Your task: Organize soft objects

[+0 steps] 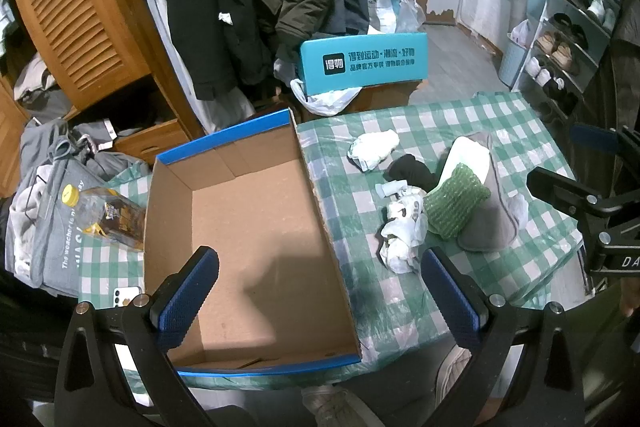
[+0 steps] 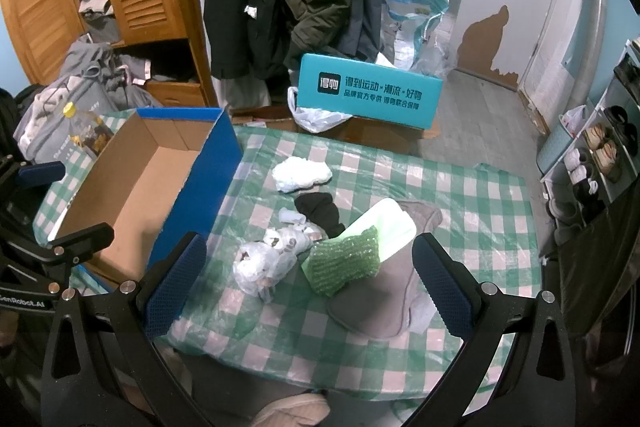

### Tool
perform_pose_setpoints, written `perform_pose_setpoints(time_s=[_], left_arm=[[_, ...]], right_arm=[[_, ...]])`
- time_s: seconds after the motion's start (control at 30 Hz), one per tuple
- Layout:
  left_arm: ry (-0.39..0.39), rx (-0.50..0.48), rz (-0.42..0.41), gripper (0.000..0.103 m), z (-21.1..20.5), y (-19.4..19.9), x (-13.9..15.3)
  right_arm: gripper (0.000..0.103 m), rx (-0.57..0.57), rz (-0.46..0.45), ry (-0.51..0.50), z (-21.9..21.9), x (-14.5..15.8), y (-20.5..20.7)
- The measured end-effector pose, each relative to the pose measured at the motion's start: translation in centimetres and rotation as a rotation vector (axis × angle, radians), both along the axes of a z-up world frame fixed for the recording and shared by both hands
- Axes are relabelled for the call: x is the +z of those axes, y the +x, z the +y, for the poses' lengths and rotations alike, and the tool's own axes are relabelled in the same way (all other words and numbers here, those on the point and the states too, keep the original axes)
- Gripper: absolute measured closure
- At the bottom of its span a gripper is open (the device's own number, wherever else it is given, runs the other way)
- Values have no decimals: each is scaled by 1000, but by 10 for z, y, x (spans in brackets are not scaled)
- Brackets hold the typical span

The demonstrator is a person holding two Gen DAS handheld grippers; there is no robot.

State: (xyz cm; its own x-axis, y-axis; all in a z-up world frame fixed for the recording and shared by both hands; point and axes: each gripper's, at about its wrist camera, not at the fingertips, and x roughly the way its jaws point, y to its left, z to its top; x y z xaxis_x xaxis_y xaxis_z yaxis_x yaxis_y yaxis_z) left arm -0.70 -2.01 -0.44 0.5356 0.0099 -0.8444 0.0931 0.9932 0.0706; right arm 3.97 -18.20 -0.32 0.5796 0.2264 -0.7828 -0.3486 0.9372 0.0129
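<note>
- A cardboard box (image 1: pixel 256 227) with blue outer walls is being shown open-topped on the left part of the table (image 1: pixel 496 123), which is covered by a green-and-white checked cloth; nothing is lying on the bare brown floor of the box.
- The left gripper (image 1: pixel 320 267) is being held above the box's near end with its jaws spread wide and nothing between them — one blue-padded finger is seen over the box floor, the other over the cloth just right of the box wall.
- The right gripper (image 2: pixel 308 267) is being held over the pile of soft things, jaws likewise spread wide and gripping nothing.
- The soft things are all lying on the cloth to the right of the box, outside it: a crumpled white cloth (image 2: pixel 301 174) farthest back, a black sock (image 2: pixel 320 211) nearer, and a crumpled clear plastic bag (image 2: pixel 268 259) nearest the box.
- A green bubble-wrap roll (image 2: pixel 346 259) is resting against a white foam pad (image 2: pixel 390 227), and both are lying on a grey felt piece (image 2: pixel 380 299).
- A yellow-capped bottle (image 1: pixel 108 215) is lying beside the box's left wall.
- A teal shoebox (image 2: pixel 370 91) with printed lettering is standing beyond the table's far edge, a white plastic bag (image 2: pixel 316 117) just beside it.
</note>
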Motion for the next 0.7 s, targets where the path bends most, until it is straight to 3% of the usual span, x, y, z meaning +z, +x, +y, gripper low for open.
perform_pose_setpoints(time_s=[0.5, 0.7], left_arm=[[7, -12, 14, 1, -8, -2, -10], [7, -26, 47, 1, -14, 8, -16]], right_arm=[[2, -2, 1, -1, -2, -2, -2], [2, -12, 10, 0, -17, -15, -10]])
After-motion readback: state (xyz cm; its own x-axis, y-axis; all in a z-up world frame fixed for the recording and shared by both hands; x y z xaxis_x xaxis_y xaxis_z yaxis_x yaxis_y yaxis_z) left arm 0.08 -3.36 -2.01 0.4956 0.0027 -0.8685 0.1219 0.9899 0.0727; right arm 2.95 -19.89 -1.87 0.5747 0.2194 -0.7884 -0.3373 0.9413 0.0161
